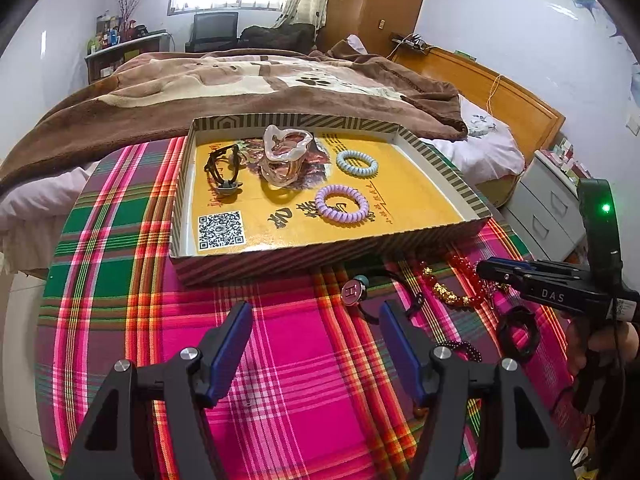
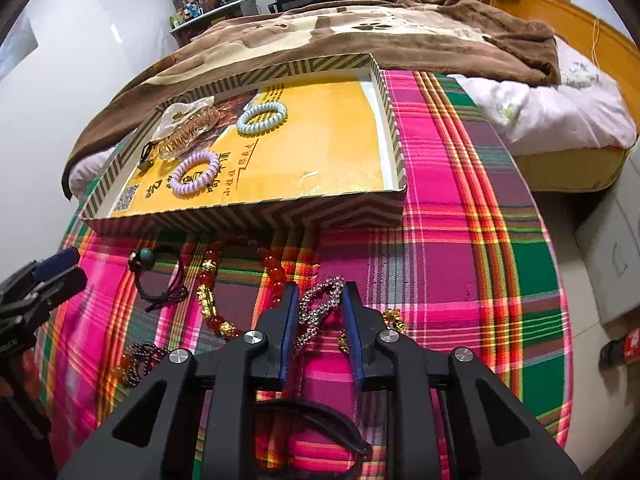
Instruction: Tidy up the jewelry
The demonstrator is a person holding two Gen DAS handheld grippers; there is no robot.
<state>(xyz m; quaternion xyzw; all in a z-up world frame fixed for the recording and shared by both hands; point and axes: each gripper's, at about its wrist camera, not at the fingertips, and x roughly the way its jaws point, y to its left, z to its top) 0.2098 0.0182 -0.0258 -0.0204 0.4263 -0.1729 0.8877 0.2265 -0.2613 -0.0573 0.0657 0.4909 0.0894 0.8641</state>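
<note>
A striped shallow box (image 1: 320, 252) (image 2: 248, 214) with a yellow floor holds a purple coil hair tie (image 1: 341, 203) (image 2: 195, 173), a pale blue coil tie (image 1: 357, 163) (image 2: 262, 118), a clear hair claw (image 1: 285, 148) (image 2: 185, 130) and a dark hair tie (image 1: 221, 168). My left gripper (image 1: 316, 320) is open and empty over the plaid cloth. My right gripper (image 2: 320, 300) (image 1: 486, 272) has its jaws narrowly apart around a silver rhinestone bracelet (image 2: 320, 304) lying on the cloth. A red-and-gold bead bracelet (image 2: 212, 292) (image 1: 452, 286) lies beside it.
A black hair tie with an "H" charm (image 1: 354, 293) (image 2: 160, 280), a dark bead bracelet (image 1: 460, 350) (image 2: 140, 356) and a black ring tie (image 1: 520, 334) lie on the plaid tablecloth (image 1: 280, 380). A bed with a brown blanket (image 1: 200, 80) is behind; a drawer cabinet (image 1: 548, 208) stands right.
</note>
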